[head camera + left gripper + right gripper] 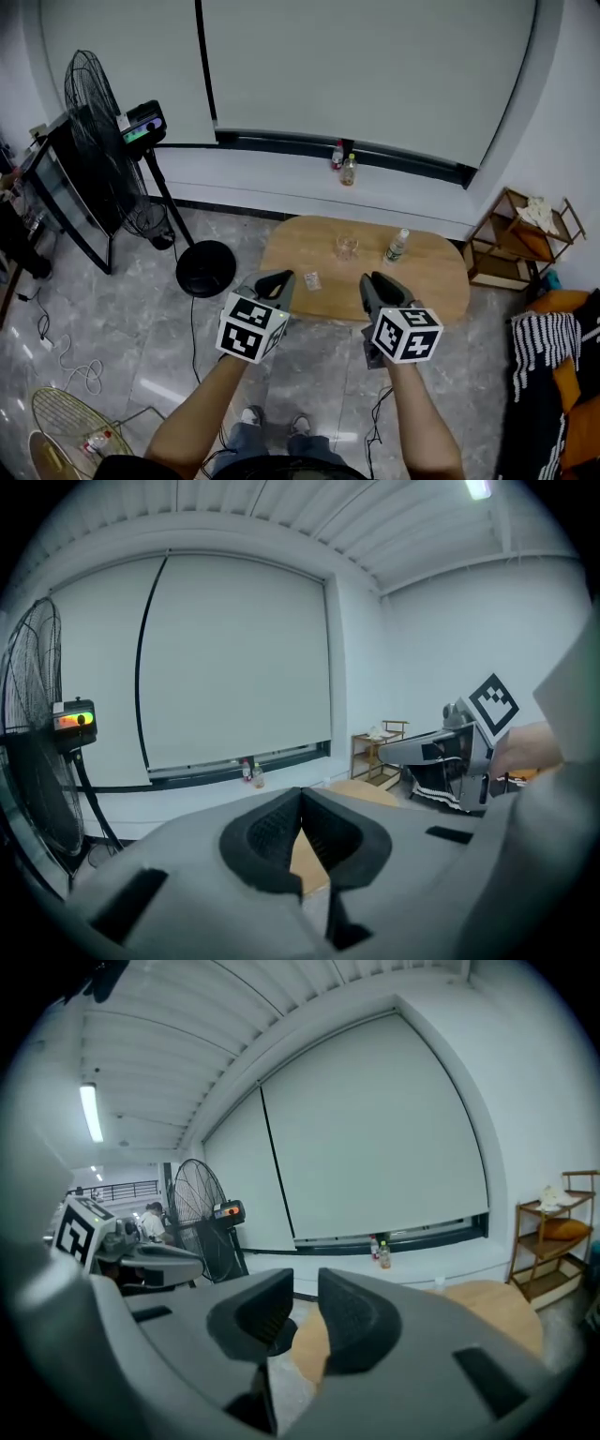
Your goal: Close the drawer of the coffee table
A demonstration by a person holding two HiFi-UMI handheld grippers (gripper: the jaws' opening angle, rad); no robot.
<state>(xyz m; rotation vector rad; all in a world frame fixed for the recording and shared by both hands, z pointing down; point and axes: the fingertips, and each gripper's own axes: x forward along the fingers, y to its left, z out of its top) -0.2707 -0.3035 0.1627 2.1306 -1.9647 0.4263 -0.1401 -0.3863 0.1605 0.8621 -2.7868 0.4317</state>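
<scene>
The oval wooden coffee table (422, 281) stands on the grey floor below and ahead of both grippers; no drawer shows from this angle. On its top are a clear glass (347, 247), a small bottle (397, 246) and a small card (312, 280). My left gripper (278, 279) is held high over the table's near left edge, its tips (301, 794) touching, nothing in them. My right gripper (377, 281) hovers beside it over the near edge, its jaws (307, 1283) a narrow gap apart with nothing between them. Neither touches the table.
A tall black pedestal fan (103, 159) stands at the left, its round base (206, 267) close to the table's left end. A wooden shelf unit (520, 244) is at the right. Two bottles (343, 164) sit on the window sill. A loose fan guard (70, 422) and cables lie on the floor.
</scene>
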